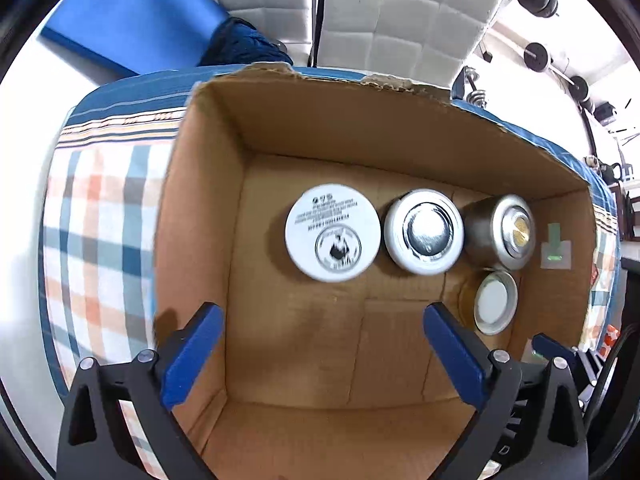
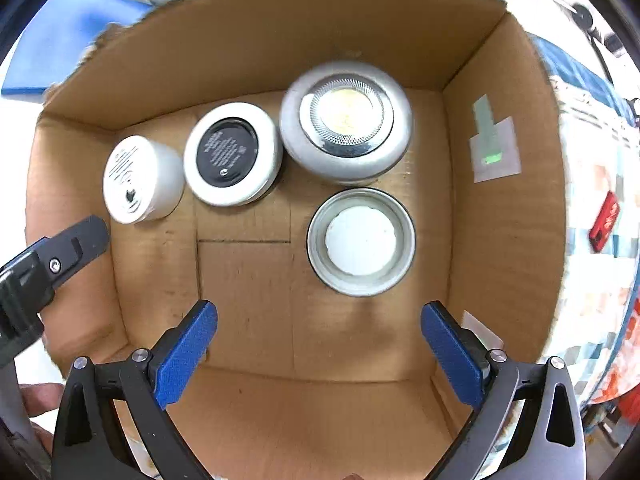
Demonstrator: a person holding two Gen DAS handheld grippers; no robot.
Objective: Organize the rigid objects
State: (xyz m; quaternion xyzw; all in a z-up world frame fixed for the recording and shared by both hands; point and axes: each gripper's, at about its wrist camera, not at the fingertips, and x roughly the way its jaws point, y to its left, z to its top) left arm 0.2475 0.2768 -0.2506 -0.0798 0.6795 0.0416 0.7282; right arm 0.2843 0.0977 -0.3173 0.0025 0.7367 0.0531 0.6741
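An open cardboard box (image 1: 400, 136) (image 2: 280, 40) holds several round jars. Along its far wall stand a white jar with a printed lid (image 1: 332, 232) (image 2: 132, 180), a white jar with a dark glossy lid (image 1: 424, 232) (image 2: 232, 154) and a silver jar with a gold centre (image 1: 504, 232) (image 2: 346, 120). In front of the silver jar stands a small jar with a white lid (image 1: 494, 302) (image 2: 360, 242). My left gripper (image 1: 322, 316) hangs open above the box floor, holding nothing. My right gripper (image 2: 318, 312) is open too, just short of the small jar, and is also empty.
The box rests on a blue, orange and white checked cloth (image 1: 100, 220). A blue pad (image 1: 132, 20) lies beyond it. A label sticker (image 2: 496, 152) is on the right box wall. A red object (image 2: 604, 220) lies outside on the right. A hand (image 2: 36, 400) shows at lower left.
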